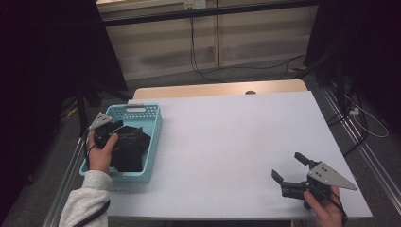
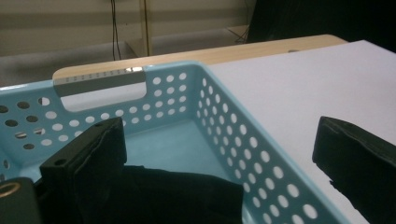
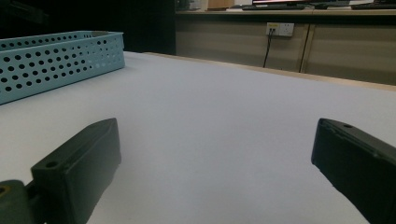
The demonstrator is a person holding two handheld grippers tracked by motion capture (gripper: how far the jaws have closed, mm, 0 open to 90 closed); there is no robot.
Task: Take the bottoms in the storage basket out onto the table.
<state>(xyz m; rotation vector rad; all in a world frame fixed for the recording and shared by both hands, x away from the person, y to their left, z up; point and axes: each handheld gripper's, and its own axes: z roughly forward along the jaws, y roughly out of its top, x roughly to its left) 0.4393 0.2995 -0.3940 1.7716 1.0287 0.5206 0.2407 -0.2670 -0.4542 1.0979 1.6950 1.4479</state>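
- The right gripper (image 1: 289, 170) sits low at the near right corner of the white table (image 1: 236, 142), jaws spread wide with nothing between them; it is well apart from the work
- The left gripper (image 2: 219, 154) hangs over the near end of the basket (image 1: 153, 142), jaws wide apart, one inside the basket above the cloth and the other out past the right wall, so it holds nothing yet
- The black cloth (image 1: 128, 146) lies crumpled in the basket, heaped toward the near half; in the left gripper view its folds (image 2: 177, 196) sit just below the jaws
- It looks soft, limp and light, likely to sag and trail when lifted; a raised fold or bunched ridge is the best place to pinch, not a flat patch
- The basket is pale blue plastic with perforated walls and a handle slot (image 2: 100, 88) at the far end; its far floor is bare, and it may slide if the cloth snags on a hole
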